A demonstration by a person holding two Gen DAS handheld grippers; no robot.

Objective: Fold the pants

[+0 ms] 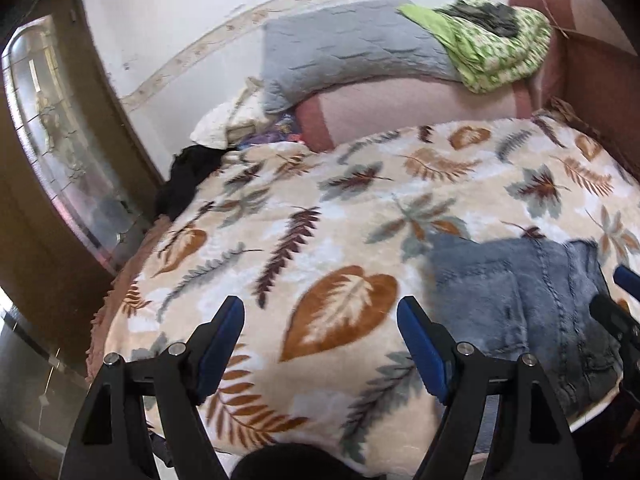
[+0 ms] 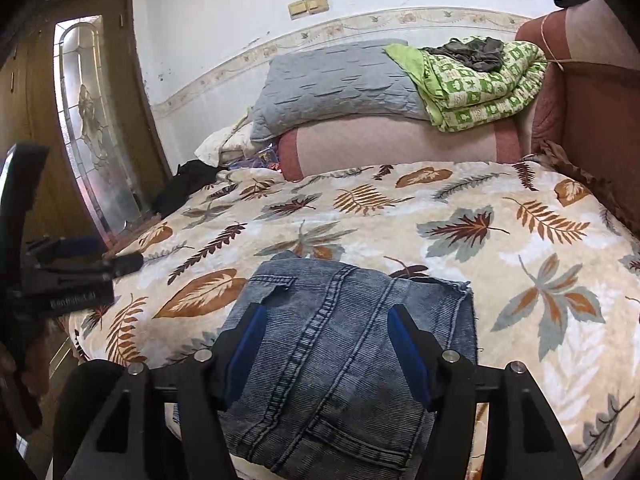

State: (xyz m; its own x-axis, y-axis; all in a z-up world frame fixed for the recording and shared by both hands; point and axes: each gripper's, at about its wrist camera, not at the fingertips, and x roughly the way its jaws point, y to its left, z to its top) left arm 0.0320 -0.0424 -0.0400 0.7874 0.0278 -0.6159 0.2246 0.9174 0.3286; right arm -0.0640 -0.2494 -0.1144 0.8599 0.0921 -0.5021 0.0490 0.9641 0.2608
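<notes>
Here I saw one pair of jeans [image 2: 332, 344], folded into a faded-blue square at the bed's [image 2: 500, 280] near edge; two claws, left claw [image 1: 320, 332] and right claw [image 2: 324, 344], both gaped wide, holding nothing.

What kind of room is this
Most likely a bedroom: a bed under a leaf-print blanket, a grey pillow and folded green quilt at its head, folded jeans lying on it.

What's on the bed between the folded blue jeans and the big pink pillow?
Only bare leaf-patterned fleece blanket lies between the folded blue denim jeans and the long pink bolster pillow, as the right wrist view shows.
</notes>
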